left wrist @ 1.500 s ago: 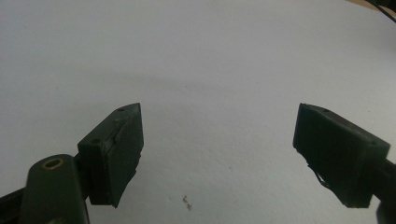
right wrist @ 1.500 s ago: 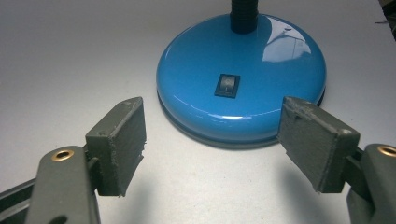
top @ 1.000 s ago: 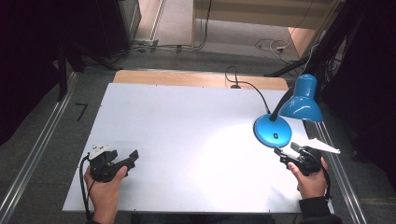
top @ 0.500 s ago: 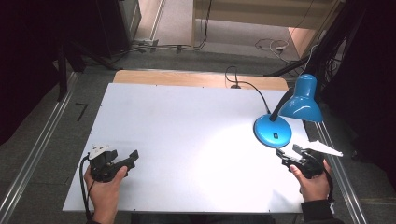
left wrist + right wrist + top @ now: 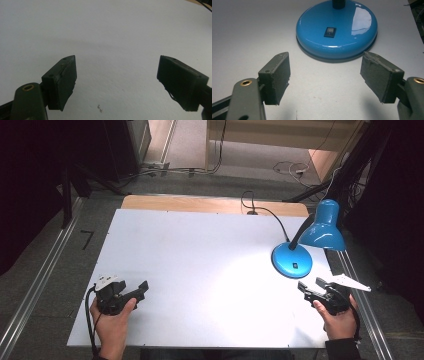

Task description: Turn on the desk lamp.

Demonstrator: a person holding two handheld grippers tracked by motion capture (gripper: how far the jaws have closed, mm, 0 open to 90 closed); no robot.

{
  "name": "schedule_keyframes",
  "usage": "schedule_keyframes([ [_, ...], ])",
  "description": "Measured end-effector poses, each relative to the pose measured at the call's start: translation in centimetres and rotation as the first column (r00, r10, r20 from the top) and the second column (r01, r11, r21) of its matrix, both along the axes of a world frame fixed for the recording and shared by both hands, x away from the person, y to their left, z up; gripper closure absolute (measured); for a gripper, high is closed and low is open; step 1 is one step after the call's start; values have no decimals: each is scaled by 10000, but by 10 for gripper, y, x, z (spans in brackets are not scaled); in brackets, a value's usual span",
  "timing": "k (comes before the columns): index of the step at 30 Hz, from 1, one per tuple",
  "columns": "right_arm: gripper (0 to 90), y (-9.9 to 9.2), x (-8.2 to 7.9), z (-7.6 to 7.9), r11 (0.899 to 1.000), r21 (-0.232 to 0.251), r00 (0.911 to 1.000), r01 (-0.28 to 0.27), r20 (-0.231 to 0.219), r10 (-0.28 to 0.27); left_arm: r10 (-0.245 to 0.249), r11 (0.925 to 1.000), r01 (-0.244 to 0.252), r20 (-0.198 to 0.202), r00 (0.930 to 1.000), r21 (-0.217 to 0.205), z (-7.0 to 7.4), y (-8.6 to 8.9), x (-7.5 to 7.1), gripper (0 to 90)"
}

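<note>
Right claw: my right claw (image 5: 325, 80) stands wide open and grips nothing, low over the worktop (image 5: 200, 265) at its 4 o'clock corner.
Lamp: the blue lamp (image 5: 320, 227) stands just beyond that claw, at 12 o'clock in the right gripper view; its round base (image 5: 337, 30) lies near the jaw tips but apart from them, with the black switch (image 5: 329, 32) on top facing me.
Change: over the last second I have drawn the right claw back a little toward the near edge, off the base; the lamp has not moved. I judge this a line-up for the switch or the base, with nothing done yet.
Left claw: my left claw (image 5: 117, 82) is open too and empty, over bare worktop at 8 o'clock, where it was.
Count: two claws, one lamp with one base, one switch and one cord (image 5: 265, 212) running off at 12 o'clock.
</note>
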State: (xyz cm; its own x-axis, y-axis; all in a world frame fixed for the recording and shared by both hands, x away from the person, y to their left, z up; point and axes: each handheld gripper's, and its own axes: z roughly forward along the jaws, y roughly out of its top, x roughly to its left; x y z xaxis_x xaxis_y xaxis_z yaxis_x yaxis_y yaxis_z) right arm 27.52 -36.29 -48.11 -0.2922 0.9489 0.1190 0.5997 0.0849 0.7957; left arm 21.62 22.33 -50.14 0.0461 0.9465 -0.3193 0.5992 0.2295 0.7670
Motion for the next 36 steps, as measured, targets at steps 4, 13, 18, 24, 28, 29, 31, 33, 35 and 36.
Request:
schedule_keyframes([
  [4, 226, -2, -2, 0, 10000, 19, 10000, -3, -35, 3, -7, 10000, 7, 3, 10000, 3, 0, 0, 0, 168],
  [13, 226, -5, -6, 0, 10000, 25, 10000, 38, -54, -38, -5, 10000, 5, 3, 10000, 10, 0, 0, 0, 168],
  [18, 226, -5, -9, 0, 10000, 57, 10000, -10, -31, 10, -10, 10000, 10, -5, 10000, 21, 0, 0, 0, 168],
  [24, 226, -6, -12, 1, 10000, 77, 10000, -37, 7, 36, -10, 10000, 10, -11, 10000, 27, 0, 0, 0, 168],
  [28, 226, -7, -14, 1, 10000, 64, 10000, -60, -17, 60, -12, 10000, 12, -9, 10000, 25, 0, 0, 0, 168],
  [29, 226, -7, -15, 1, 10000, 52, 10000, -67, -8, 67, -9, 10000, 9, -10, 10000, 23, 0, 0, 0, 168],
  [31, 226, -7, -16, 1, 10000, 40, 10000, -48, -17, 48, -17, 10000, 17, -8, 10000, 25, 0, 0, 0, 168],
  [33, 226, -8, -17, 1, 10000, 61, 10000, -40, -30, 40, -20, 10000, 20, -14, 10000, 32, 0, 0, 0, 168],
  [35, 226, -8, -18, 1, 10000, 32, 10000, -37, -46, 37, -21, 10000, 21, -10, 10000, 32, 0, 0, 0, 168],
  [36, 226, -9, -18, 1, 10000, -19, 10000, -26, -51, 26, -20, 10000, 21, -10, 10000, 30, 0, 0, 0, 168],
])
